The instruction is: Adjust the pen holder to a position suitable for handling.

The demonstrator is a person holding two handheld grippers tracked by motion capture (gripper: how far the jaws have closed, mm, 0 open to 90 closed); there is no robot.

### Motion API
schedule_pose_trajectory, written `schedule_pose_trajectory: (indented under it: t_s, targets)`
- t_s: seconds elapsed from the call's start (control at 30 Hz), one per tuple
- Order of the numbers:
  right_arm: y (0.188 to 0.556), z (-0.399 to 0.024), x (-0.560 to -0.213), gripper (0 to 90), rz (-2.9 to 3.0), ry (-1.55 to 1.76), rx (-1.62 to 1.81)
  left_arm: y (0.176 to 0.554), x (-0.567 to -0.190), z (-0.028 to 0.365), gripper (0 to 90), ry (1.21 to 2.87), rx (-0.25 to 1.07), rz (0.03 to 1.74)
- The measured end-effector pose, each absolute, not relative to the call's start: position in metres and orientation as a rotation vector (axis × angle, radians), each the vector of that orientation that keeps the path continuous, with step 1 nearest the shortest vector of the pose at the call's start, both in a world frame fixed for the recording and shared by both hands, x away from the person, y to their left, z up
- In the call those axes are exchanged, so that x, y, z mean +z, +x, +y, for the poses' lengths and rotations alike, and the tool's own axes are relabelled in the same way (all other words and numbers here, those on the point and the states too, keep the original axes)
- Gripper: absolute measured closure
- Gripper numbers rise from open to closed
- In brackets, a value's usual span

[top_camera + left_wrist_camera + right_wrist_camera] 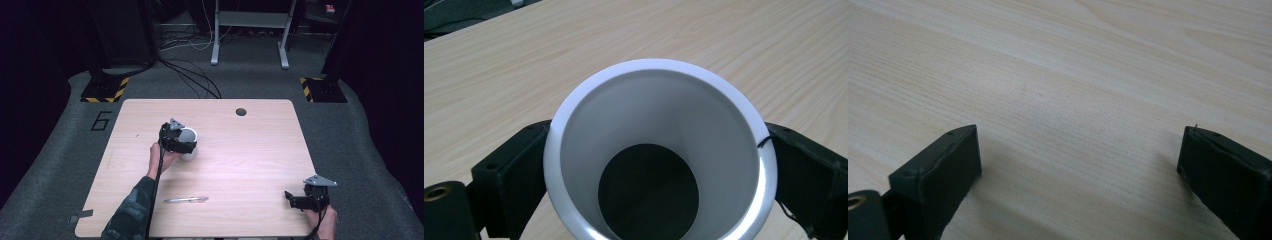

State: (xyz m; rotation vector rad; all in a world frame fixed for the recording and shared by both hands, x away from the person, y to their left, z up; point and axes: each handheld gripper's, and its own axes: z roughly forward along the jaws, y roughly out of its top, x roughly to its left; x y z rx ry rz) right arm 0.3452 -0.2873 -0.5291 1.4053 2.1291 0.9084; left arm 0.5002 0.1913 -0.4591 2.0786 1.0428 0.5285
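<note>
Jaws of the left gripper [186,143] clamped the white cup [659,150] by its outer wall, mid-worktop [250,150]. Right gripper [295,199] sat wide open, empty. Cup looked light, stiff, slick; grip low on sides. Pen [186,199] lay near.

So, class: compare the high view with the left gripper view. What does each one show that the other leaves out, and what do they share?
High view alone: the pen lying near the table's front edge, the right gripper at the front right corner, the dark hole near the far edge, and the floor cables.

Left gripper view alone: the cup's dark bottom, seen down through its mouth.

Both: the white cup between the left gripper's jaws, and the wooden table.
</note>
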Motion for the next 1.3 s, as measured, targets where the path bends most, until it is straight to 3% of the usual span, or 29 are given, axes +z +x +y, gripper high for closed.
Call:
schedule_pose_trajectory:
  t_s: [1.3]
  targets:
    - [0.345,-0.287,-0.529,3.4,2.129,1.411,0.908,0.496,-0.461,0.121,6.4,2.086,0.488,0.95]
